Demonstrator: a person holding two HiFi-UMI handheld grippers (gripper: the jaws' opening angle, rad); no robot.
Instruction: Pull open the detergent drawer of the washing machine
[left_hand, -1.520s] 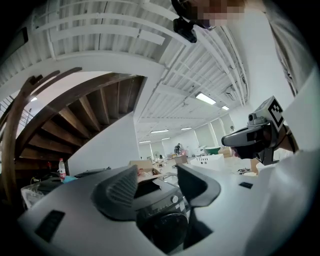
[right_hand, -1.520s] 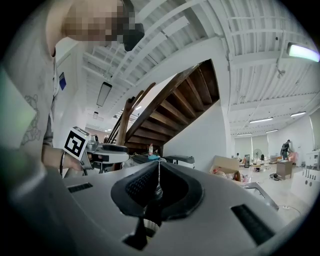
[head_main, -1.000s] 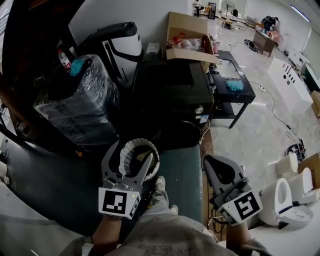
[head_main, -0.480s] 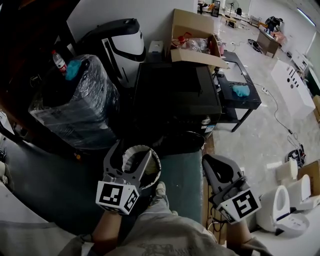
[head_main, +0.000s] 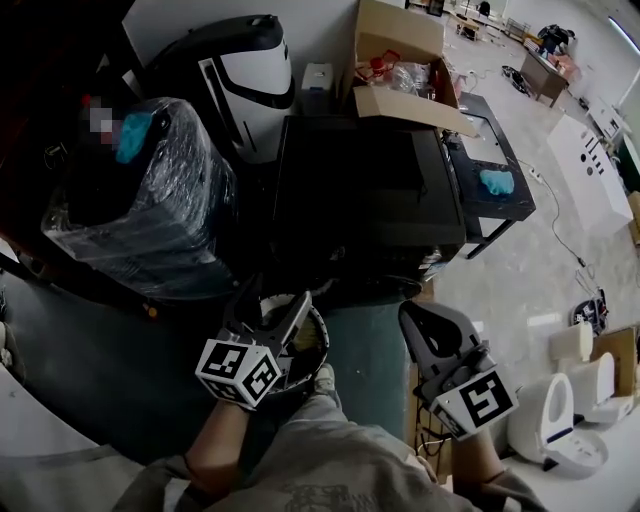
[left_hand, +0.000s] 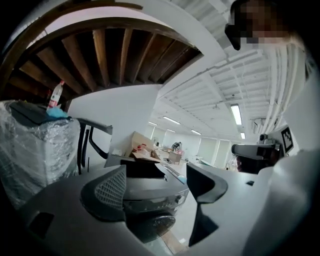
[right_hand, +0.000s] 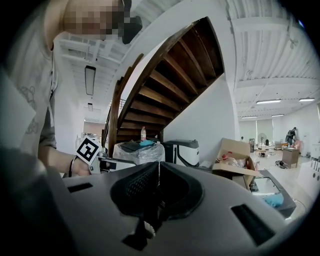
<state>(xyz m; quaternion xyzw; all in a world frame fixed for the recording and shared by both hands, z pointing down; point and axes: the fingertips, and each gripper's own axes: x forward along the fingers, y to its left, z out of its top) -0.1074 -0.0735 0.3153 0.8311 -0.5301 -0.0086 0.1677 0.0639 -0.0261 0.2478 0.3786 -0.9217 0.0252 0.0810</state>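
Observation:
The black washing machine (head_main: 365, 200) stands ahead of me in the head view, its top dark and its front panel in shadow. In the left gripper view its front with the control panel (left_hand: 159, 199) shows low between the jaws; I cannot pick out the detergent drawer. My left gripper (head_main: 275, 300) is open and empty, a short way in front of the machine's left front corner. My right gripper (head_main: 425, 325) is shut on nothing, its pads (right_hand: 145, 182) meeting, to the right of the machine's front. Neither gripper touches the machine.
A plastic-wrapped appliance (head_main: 140, 200) stands left of the machine, a black-and-white unit (head_main: 245, 70) behind it. An open cardboard box (head_main: 405, 60) sits at the machine's back right. A black table (head_main: 500, 215) carries a blue cloth (head_main: 497, 181). A round white-rimmed bin (head_main: 312, 345) lies under my left gripper. White toilets (head_main: 545, 420) stand right.
Both grippers have moved forward towards the washing machine, which now looks nearer. The left gripper has rolled and dropped lower over the round bin. Its jaws stay open; the right stays shut.

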